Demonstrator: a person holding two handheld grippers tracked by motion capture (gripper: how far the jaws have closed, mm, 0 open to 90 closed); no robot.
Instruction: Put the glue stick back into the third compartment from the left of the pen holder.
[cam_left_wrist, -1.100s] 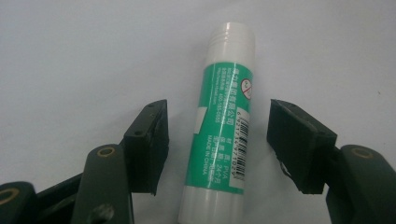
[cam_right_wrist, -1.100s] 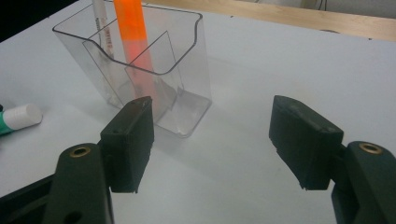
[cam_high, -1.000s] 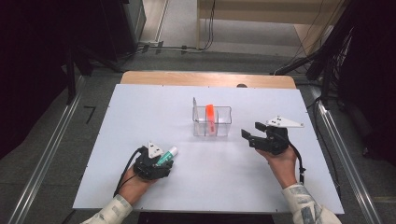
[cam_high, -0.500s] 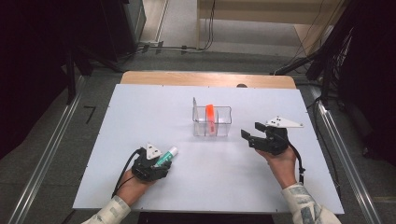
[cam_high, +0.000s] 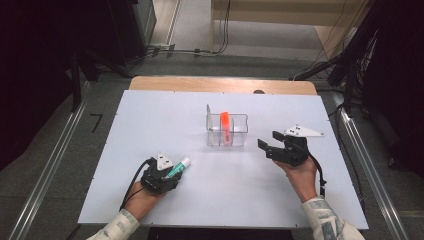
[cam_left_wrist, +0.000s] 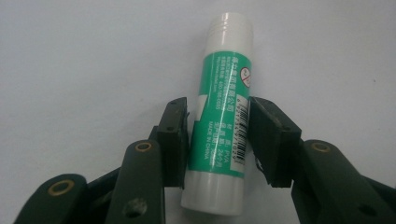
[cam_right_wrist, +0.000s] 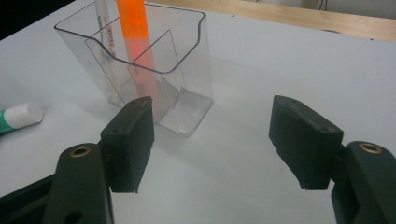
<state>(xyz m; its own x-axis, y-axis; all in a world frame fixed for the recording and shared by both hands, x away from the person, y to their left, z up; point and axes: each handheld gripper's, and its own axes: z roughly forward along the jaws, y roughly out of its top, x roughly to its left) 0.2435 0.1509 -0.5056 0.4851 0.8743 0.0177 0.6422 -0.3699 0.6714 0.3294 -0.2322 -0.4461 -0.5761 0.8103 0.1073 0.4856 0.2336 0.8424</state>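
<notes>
Glue stick (cam_left_wrist: 223, 116): green label, white cap, lying flat on the white surface (cam_high: 150, 120) at about 7 o'clock from the surface's centre. Cap end points away toward 1 o'clock in the high view; the flat base faces the person.

Left gripper (cam_high: 169, 176): set over the glue stick's lower half, held by the person's left hand (cam_high: 142, 200). Its fingers (cam_left_wrist: 173, 135) have just been closing and now sit against both sides of the label, grasping the stick, which rests on the surface.

Clear holder (cam_high: 239, 135): transparent plastic, divided into compartments, standing upright near the surface's centre, at about 1 o'clock from the glue stick and well apart from it.

Orange marker (cam_high: 225, 125): upright in the holder, leaning slightly, rising above the rim.

White pen (cam_right_wrist: 102, 14): slim, also upright in the holder, just beside the orange marker.

Right gripper (cam_high: 270, 142): at 3 o'clock from the holder, near it but not touching, held by the person's right hand (cam_high: 302, 175). Fingers (cam_right_wrist: 303, 140) spread wide apart, released, nothing between them, pointing toward the holder.

Wooden table edge (cam_high: 220, 84): showing at 12 o'clock beyond the white surface.
</notes>
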